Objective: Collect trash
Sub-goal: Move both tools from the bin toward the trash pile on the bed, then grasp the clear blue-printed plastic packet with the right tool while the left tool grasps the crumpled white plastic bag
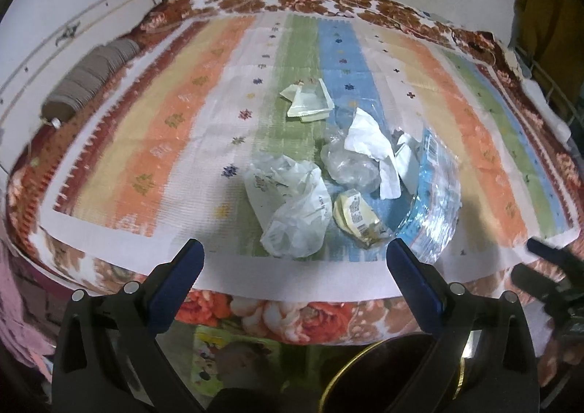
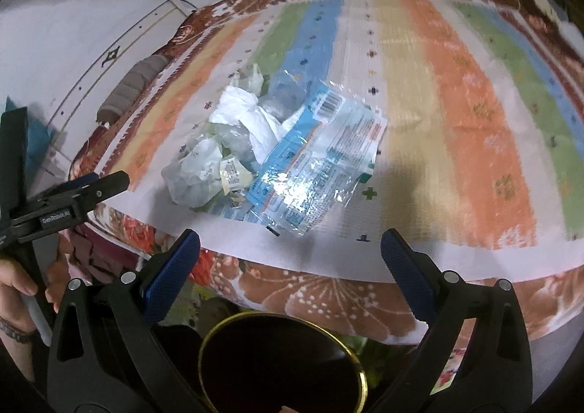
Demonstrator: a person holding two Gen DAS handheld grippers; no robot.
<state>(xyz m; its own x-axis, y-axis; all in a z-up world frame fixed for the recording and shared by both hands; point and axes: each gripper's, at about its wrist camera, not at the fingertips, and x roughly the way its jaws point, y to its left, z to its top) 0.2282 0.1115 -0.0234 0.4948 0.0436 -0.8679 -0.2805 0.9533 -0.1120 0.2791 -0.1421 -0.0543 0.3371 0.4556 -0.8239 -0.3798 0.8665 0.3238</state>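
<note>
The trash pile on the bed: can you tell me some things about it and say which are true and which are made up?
1. Both grippers hold trash. False: the left gripper and right gripper are open and hold nothing.
2. A clear and blue wrapper lies at the pile's right side. True.
3. The trash lies on a plain black sheet. False: it lies on a striped cloth.
4. A dark bin with a gold rim sits below the bed's edge. True.
5. White crumpled paper is in the pile. True.

"GenRobot.AI" reads in white on the black left tongs (image 2: 109, 181), seen from the right wrist; print on the clear blue-edged plastic wrapper (image 2: 314, 161) blurs, barcode only.
</note>
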